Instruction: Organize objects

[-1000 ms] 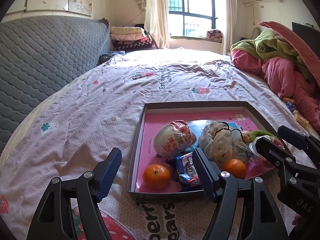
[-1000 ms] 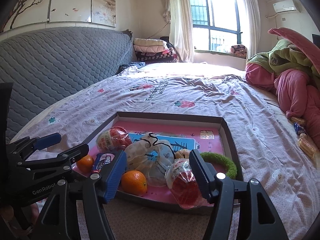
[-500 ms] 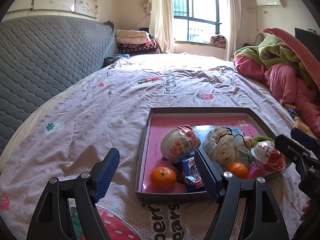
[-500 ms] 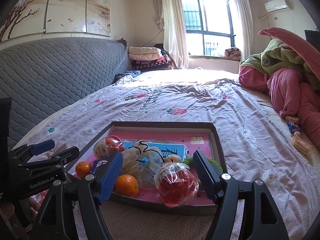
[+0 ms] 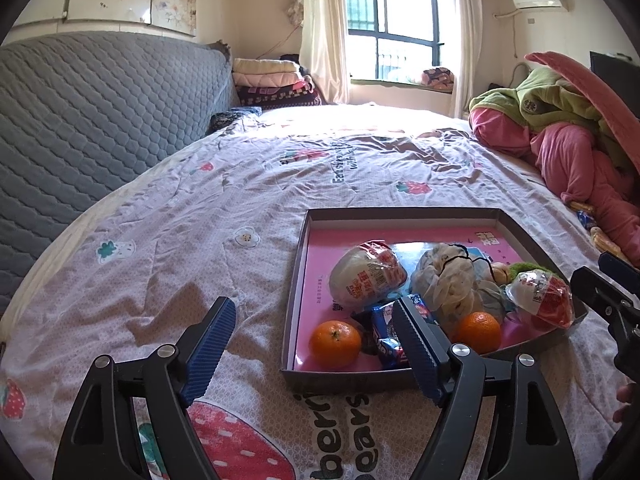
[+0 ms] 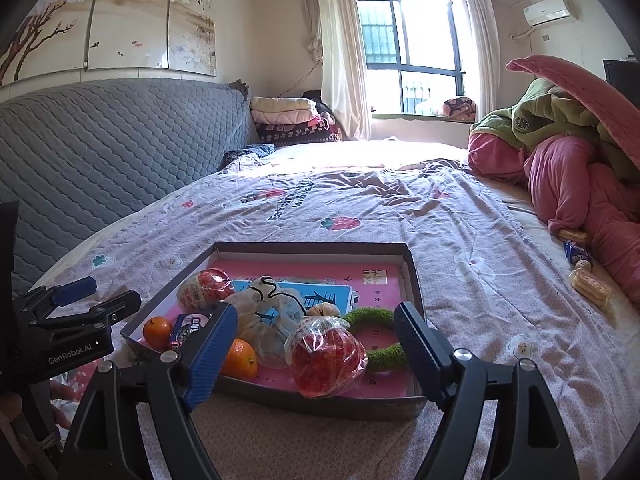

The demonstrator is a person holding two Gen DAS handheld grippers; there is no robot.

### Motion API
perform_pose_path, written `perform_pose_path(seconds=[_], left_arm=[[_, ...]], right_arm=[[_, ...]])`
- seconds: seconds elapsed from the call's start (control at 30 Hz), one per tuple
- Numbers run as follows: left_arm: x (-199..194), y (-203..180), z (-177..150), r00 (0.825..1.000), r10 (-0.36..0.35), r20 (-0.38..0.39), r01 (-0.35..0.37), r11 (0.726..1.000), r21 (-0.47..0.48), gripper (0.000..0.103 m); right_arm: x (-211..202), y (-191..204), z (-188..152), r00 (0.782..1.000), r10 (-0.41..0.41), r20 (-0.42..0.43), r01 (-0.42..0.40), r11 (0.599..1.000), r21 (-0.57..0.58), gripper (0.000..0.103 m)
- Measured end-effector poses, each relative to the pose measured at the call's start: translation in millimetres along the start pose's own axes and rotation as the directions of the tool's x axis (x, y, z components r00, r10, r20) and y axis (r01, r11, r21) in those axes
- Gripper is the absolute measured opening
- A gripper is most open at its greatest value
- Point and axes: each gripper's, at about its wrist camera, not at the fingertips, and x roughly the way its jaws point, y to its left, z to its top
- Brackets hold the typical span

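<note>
Bedroom w/ bed [image 5: 280, 184] under a strawberry-print sheet; shallow box tray [image 6: 412, 276] sits on it. Inside tray: 2 oranges [image 5: 335, 343], 2 wrapped toy eggs [image 6: 326, 356], 1 mesh pouf [image 5: 452, 276], 1 green ring [image 6: 382, 334], 1 snack pack [image 5: 384, 334]. Left tongs [image 5: 316, 350] & right tongs [image 6: 316, 354], both spread wide, jaws just opening, pinching nothing. "GenRobot.AI" legible on left tongs.

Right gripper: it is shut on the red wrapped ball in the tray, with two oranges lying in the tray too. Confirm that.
Not quite. The right gripper is open; its jaws have just been opening, and the red wrapped ball lies free between them in the tray, as the right wrist view shows. The two oranges do lie in the tray.
</note>
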Motion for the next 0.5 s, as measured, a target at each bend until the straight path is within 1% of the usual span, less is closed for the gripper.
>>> perform_pose_path(seconds=[0.07, 0.17, 0.37, 0.5], left_arm=[[-2.4, 1.3, -0.8, 1.000, -0.002, 0.008, 0.002, 1.000, -0.006, 0.082], [-5.5, 0.3, -3.7, 1.000, -0.010, 0.010, 0.010, 1.000, -0.001, 0.082], [-12.3, -7.1, -12.7, 1.000, -0.009, 0.015, 0.009, 0.999, 0.032, 0.082], [-17.5, -8.2, -17.2, 1.000, -0.014, 0.014, 0.013, 1.000, 0.019, 0.082]], right_arm=[[-1.3, -1.2, -2.2, 1.000, -0.013, 0.000, 0.013, 1.000, -0.003, 0.082], [-3.3, -3.5, -5.5, 1.000, -0.007, -0.001, 0.007, 1.000, 0.004, 0.084], [-7.1, -1.4, -11.6, 1.000, -0.014, -0.006, 0.014, 1.000, -0.015, 0.086], [-10.9, -2.0, -15.3, 1.000, -0.007, -0.009, 0.007, 1.000, -0.009, 0.089]])
